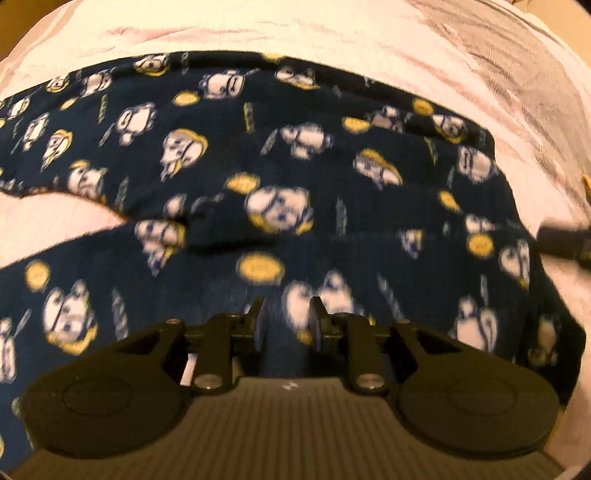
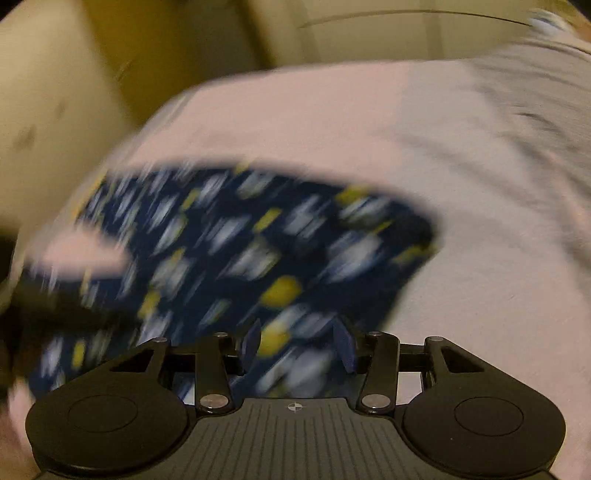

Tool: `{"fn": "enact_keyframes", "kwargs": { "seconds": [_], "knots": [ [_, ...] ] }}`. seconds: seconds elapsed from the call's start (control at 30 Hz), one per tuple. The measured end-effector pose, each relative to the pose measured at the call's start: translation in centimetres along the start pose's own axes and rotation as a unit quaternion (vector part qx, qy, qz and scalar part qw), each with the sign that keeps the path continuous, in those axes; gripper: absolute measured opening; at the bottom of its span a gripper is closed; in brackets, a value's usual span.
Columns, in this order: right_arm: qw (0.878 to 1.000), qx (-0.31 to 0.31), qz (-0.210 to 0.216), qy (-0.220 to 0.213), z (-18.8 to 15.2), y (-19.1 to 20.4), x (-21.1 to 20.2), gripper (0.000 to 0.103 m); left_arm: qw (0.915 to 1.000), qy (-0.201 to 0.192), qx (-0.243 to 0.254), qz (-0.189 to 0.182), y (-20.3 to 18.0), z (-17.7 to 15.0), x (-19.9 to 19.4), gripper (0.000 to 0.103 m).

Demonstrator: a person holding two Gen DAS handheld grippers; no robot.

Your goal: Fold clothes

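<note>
On a pale pink bedsheet (image 1: pixel 332 29) lies the navy garment (image 1: pixel 258 155), printed with white cartoon figures and yellow discs; any lettering on the discs is too blurred to read. Left gripper (image 1: pixel 285 325): jaws narrow, a ridge of navy cloth rising between them, pads apparently pinching it. Right gripper (image 2: pixel 298 345): jaws parted, nothing pinched, garment's near edge directly beneath and beyond the fingertips. Right view heavily motion-blurred. Cream wall (image 2: pixel 55 92) behind bed.
</note>
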State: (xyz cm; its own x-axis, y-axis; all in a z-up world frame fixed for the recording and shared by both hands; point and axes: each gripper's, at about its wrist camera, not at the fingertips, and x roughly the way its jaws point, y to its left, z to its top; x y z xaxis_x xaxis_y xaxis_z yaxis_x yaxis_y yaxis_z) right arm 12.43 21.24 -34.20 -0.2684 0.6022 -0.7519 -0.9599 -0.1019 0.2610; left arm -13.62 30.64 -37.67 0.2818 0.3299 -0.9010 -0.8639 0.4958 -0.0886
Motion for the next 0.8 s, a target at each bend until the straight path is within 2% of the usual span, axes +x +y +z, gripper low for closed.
{"fn": "enact_keyframes", "kwargs": {
  "seconds": [0.03, 0.1, 0.17, 0.23, 0.3, 0.4, 0.43, 0.53, 0.6, 0.7, 0.8],
  "knots": [
    [1.000, -0.019, -0.012, 0.019, -1.2, 1.5, 0.2, 0.047, 1.0000, 0.004, 0.006, -0.001, 0.2, -0.7, -0.6, 0.020],
    [0.995, -0.041, -0.075, 0.054, -3.9, 3.1, 0.0, 0.047, 0.9997, 0.018, 0.016, -0.003, 0.8, -2.4, -2.0, 0.020],
    [0.989, -0.023, -0.124, 0.082, -5.9, 3.3, -1.3, 0.047, 0.9993, 0.031, 0.018, 0.007, 1.8, -4.4, -3.5, 0.020],
    [0.984, 0.011, -0.149, 0.100, -6.3, 3.4, -3.1, 0.047, 0.9986, 0.048, -0.004, 0.020, 3.3, -6.1, -5.2, 0.020],
    [0.983, 0.039, -0.157, 0.091, -5.5, 3.9, -5.1, 0.047, 0.9973, 0.061, -0.029, 0.028, 4.9, -7.4, -7.0, 0.020],
    [0.983, 0.076, -0.155, 0.069, -3.0, 6.5, -7.1, 0.047, 0.9963, 0.058, -0.057, 0.026, 6.6, -8.0, -10.2, 0.020],
    [0.982, 0.084, -0.149, 0.079, -2.1, 7.7, -7.1, 0.047, 0.9968, 0.051, -0.057, 0.024, 7.0, -7.7, -11.3, 0.020],
    [0.982, 0.106, -0.121, 0.100, -0.3, 12.0, -7.2, 0.047, 0.9987, 0.023, -0.045, 0.009, 8.3, -6.4, -14.8, 0.025],
    [0.983, 0.111, -0.119, 0.087, 0.1, 15.2, -7.8, 0.047, 0.9996, -0.004, -0.028, -0.002, 9.4, -5.5, -17.3, 0.030],
    [0.982, 0.107, -0.141, 0.064, 0.7, 19.8, -9.2, 0.047, 0.9991, -0.042, -0.004, -0.008, 11.3, -4.6, -21.2, 0.033],
    [0.979, 0.126, -0.159, 0.035, 1.3, 23.6, -10.6, 0.047, 0.9986, -0.052, 0.008, -0.007, 13.9, -4.7, -24.3, 0.034]
  ]
}}
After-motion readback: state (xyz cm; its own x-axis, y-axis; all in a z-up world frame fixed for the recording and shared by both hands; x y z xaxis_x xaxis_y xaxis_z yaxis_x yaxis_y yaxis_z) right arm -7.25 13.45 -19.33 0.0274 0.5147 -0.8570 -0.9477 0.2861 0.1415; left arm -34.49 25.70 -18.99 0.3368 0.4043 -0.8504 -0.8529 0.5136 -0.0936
